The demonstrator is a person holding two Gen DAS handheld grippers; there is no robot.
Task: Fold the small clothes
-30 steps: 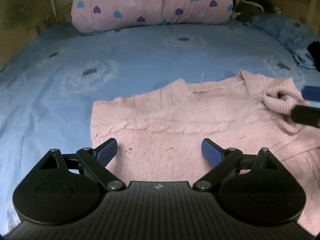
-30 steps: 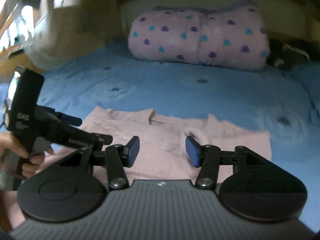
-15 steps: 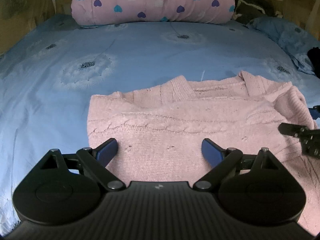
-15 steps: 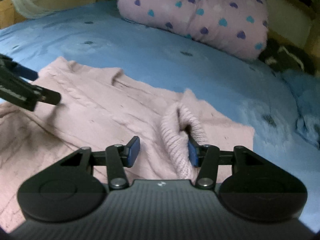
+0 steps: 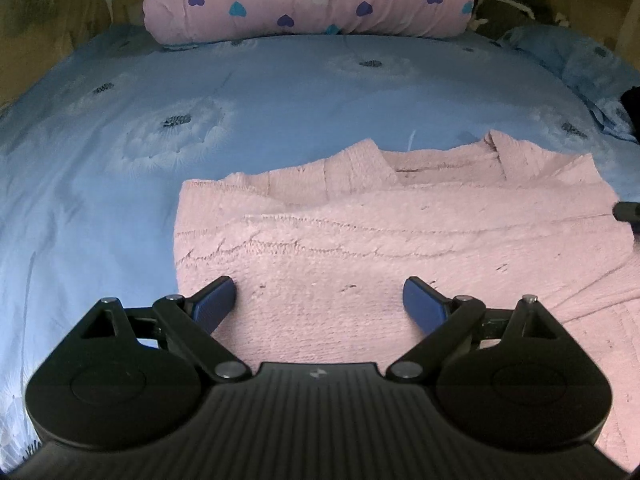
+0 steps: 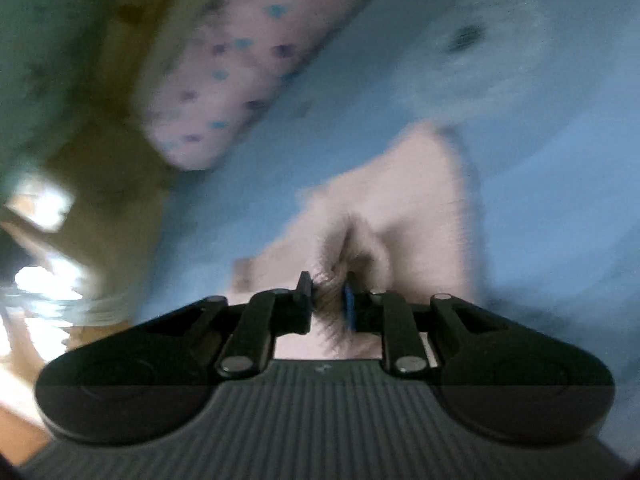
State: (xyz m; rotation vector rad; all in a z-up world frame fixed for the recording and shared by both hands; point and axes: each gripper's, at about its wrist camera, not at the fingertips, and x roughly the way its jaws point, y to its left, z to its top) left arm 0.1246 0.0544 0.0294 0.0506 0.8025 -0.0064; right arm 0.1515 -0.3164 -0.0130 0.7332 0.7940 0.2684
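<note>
Fuzzy pink knit sweater [image 5: 400,240] bunched between right gripper [image 6: 327,300] jaws

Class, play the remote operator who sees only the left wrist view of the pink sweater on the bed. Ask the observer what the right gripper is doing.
Operator: Is the right gripper holding anything?
Observer: Yes, the right gripper is shut on a bunched fold of the pink sweater.
Operator: Is that view sharp?
Observer: No, it is motion-blurred and tilted; the heart-print bolster runs diagonally.
Operator: My left gripper is open above the sweater.
</note>
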